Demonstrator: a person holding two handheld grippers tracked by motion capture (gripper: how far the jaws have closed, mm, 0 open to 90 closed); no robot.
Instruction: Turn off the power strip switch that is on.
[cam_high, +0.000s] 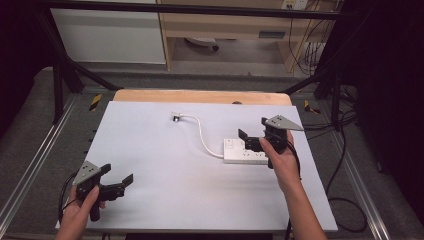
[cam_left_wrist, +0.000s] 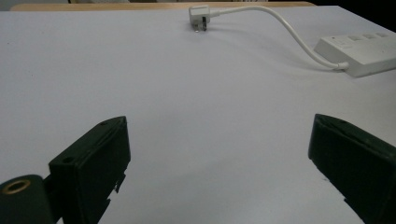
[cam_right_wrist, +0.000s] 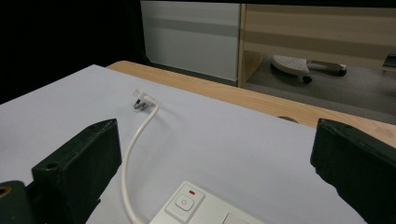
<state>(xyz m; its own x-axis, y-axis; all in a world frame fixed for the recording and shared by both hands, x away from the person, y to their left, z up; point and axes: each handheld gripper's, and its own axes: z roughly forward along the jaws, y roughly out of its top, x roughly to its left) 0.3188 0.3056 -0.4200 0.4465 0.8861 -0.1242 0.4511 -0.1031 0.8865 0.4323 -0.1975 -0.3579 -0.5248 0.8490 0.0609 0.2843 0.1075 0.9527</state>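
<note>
The bench (cam_high: 150, 150) has a pale sheet over most of it, w/ a strip of bare wood along the far edge. On it lies a white power strip (cam_high: 245, 151), right of centre, lying flat. Its white cable (cam_high: 202, 132) curves away toward the far side and ends in a white plug (cam_high: 176, 118), which lies on the sheet near the far middle, well apart from the strip.

Left tool (cam_high: 118, 180) is held in the person's left hand (cam_high: 85, 205) at the near left corner of the bench, jaws wide apart and nothing between them. In the left gripper view the left tool (cam_left_wrist: 217, 163) looks across bare sheet; the plug (cam_left_wrist: 199, 16) is far ahead and the power strip (cam_left_wrist: 357, 49) is at the upper right — both well apart from the jaws.

Right tool (cam_high: 252, 140) is held in the right hand (cam_high: 282, 157) just over the power strip, near its right part; whether it touches the strip, I cannot tell. Jaws are wide, holding nothing. In the right gripper view the right tool (cam_right_wrist: 215, 163) has the switch end of the power strip (cam_right_wrist: 205, 210) between and below its jaws, w/ a square button (cam_right_wrist: 184, 203) and a small red mark above it. The cable (cam_right_wrist: 135, 149) runs from there up to the plug (cam_right_wrist: 140, 100).

Beyond the bench are a white cabinet (cam_high: 107, 35) and a wooden shelf unit (cam_high: 225, 25), approx. at the back wall.
</note>
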